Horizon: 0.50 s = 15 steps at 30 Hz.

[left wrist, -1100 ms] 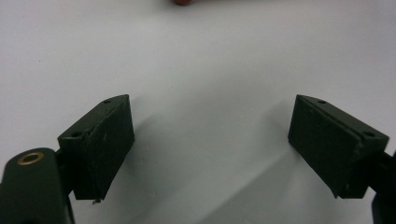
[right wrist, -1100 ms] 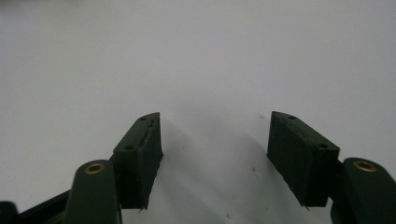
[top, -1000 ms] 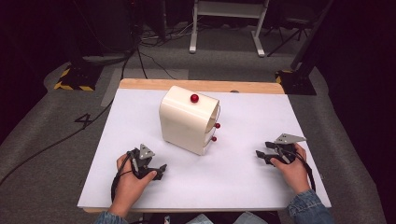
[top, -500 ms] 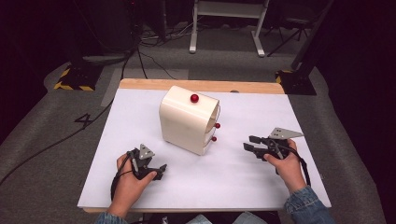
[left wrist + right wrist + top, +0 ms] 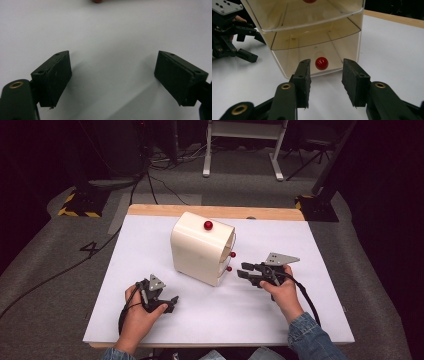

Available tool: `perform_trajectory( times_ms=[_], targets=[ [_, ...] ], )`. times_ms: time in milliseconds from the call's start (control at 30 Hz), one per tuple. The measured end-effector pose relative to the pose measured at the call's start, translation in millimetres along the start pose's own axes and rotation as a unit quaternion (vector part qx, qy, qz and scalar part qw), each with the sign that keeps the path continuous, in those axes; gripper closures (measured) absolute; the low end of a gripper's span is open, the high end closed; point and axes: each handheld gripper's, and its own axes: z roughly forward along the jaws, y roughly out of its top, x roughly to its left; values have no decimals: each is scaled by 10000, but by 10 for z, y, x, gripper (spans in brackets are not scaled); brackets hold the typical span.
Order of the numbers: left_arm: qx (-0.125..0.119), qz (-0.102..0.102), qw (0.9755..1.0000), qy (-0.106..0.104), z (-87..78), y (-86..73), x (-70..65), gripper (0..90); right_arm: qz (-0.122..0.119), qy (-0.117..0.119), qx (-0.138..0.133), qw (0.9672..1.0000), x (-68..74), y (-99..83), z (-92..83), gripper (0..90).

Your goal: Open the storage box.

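Note:
A cream drawer box stands mid-table, with a red ball on top and two red knobs on its front, upper and lower. My right gripper points at the front, its tips just short of the lower knob. Its jaws have just been closing and stand apart, with the knob centred ahead of them and not touched. The clear drawers look empty. My left gripper rests on the white table at the front left, wide open over bare surface.
The white tabletop has a wooden strip along the far edge. Dark floor with cables and a stand's legs lies beyond. In the right gripper view the left gripper sits left of the box.
My right hand has moved left across the table to the box's front, and its jaws have narrowed. The left hand has kept still.

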Motion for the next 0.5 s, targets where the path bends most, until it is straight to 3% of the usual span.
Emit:
perform_trajectory(
  times_ms=[500],
  targets=[
    [-5, -15, 10000, -3, 1, -1, -2, 143, -6, 132, 142, 9998, 0, -105, 319, 659]
  ],
)
